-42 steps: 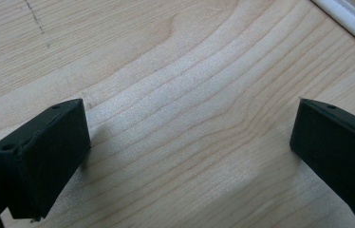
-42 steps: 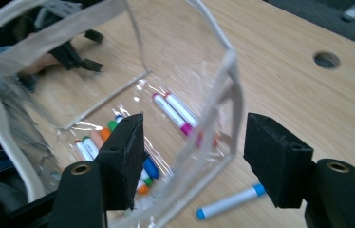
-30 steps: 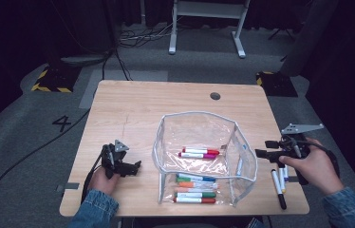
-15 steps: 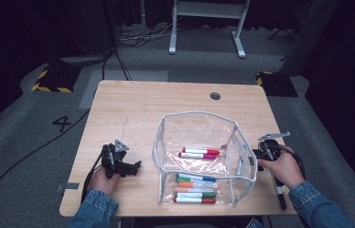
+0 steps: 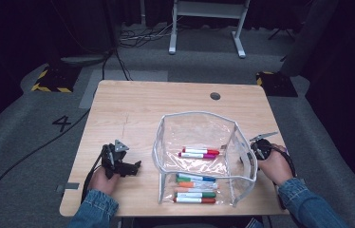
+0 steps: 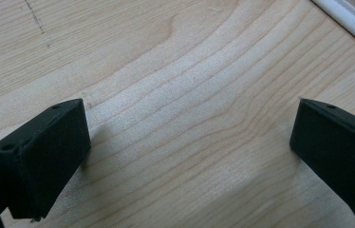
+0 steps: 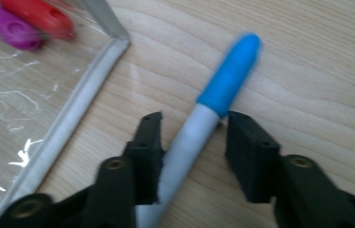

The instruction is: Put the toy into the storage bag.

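A clear plastic pouch [image 5: 199,137] stands open on the wooden table [image 5: 137,114]. A red and a purple marker [image 5: 199,153] lie inside it, and several more markers [image 5: 194,190] show through its front part. My right gripper [image 5: 259,148] is low beside the pouch's right wall. In the right gripper view its jaws [image 7: 195,118] are open and straddle a white marker with a blue cap [image 7: 230,71] lying on the table; one jaw touches the barrel, the other stands a little off it. My left gripper [image 5: 135,166] rests open on bare wood [image 6: 190,109], left of the pouch.
The pouch's white rim [image 7: 71,118] runs close beside the blue-capped marker, and the same rim [image 6: 351,21] crosses the corner of the left gripper view. A round cable hole [image 5: 215,95] sits at the table's far side. Bare wood lies far left.
My right gripper has moved left and down from the table's right edge to the pouch's right wall, and now straddles the blue-capped marker. The left gripper has stayed put.
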Available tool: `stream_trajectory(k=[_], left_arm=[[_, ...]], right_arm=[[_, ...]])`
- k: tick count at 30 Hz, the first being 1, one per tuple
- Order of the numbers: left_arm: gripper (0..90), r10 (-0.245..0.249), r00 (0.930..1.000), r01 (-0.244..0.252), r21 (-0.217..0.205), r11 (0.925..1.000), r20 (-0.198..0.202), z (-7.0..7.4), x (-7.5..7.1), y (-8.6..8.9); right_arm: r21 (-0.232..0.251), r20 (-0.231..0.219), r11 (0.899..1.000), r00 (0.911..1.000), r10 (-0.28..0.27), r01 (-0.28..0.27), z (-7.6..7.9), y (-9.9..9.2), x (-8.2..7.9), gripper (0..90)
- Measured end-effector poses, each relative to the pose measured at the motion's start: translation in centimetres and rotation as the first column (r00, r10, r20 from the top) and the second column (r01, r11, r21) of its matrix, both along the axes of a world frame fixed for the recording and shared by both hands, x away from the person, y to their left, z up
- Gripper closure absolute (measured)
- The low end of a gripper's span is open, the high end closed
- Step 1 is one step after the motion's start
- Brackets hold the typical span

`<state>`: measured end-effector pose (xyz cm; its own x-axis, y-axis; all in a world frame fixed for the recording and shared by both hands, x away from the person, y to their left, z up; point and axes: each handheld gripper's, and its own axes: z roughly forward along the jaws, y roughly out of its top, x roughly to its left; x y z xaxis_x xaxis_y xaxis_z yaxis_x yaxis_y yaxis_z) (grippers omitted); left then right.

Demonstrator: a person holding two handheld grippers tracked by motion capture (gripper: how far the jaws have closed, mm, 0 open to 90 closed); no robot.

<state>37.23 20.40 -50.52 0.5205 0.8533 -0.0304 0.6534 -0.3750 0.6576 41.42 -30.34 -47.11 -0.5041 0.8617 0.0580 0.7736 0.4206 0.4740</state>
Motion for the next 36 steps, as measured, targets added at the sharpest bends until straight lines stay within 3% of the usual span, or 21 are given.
stream_trajectory(k=[2, 4, 7, 15, 22, 28, 36], left_arm=[[0.0, 0.0, 1.0, 0.0, 0.0, 1.0, 0.0, 0.0, 0.0, 0.0], [0.0, 0.0, 1.0, 0.0, 0.0, 1.0, 0.0, 0.0, 0.0, 0.0], [0.0, 0.0, 1.0, 0.0, 0.0, 1.0, 0.0, 0.0, 0.0, 0.0], [0.0, 0.0, 1.0, 0.0, 0.0, 1.0, 0.0, 0.0, 0.0, 0.0], [0.0, 0.0, 1.0, 0.0, 0.001, 1.0, -0.001, 0.0, 0.0, 0.0], [0.0, 0.0, 1.0, 0.0, 0.001, 1.0, -0.001, 0.0, 0.0, 0.0], [0.0, 0.0, 1.0, 0.0, 0.002, 1.0, 0.0, 0.0, 0.0, 0.0]], right_arm=[[-0.031, -0.015, 0.999, 0.9997, -0.021, 0.021, 0.2, 0.1, 0.1, 75.8], [-0.031, -0.019, 0.999, 0.9995, -0.027, 0.026, 0.2, 0.1, 0.3, 76.6], [0.017, -0.036, 0.999, 0.9981, -0.049, 0.05, 0.2, -0.1, 0.5, 77.0], [0.028, -0.044, 0.999, 0.9984, -0.034, 0.036, 0.7, -0.3, 0.2, 77.1], [0.089, 0.009, 0.996, 0.9998, -0.018, 0.017, 4.0, -0.9, -0.7, 77.1], [0.164, 0.054, 0.987, 0.9985, -0.012, 0.003, 7.5, -1.6, -1.7, 77.1], [0.216, 0.116, 0.975, 0.993, 0.024, -0.048, 11.7, -2.4, -3.1, 77.1]])
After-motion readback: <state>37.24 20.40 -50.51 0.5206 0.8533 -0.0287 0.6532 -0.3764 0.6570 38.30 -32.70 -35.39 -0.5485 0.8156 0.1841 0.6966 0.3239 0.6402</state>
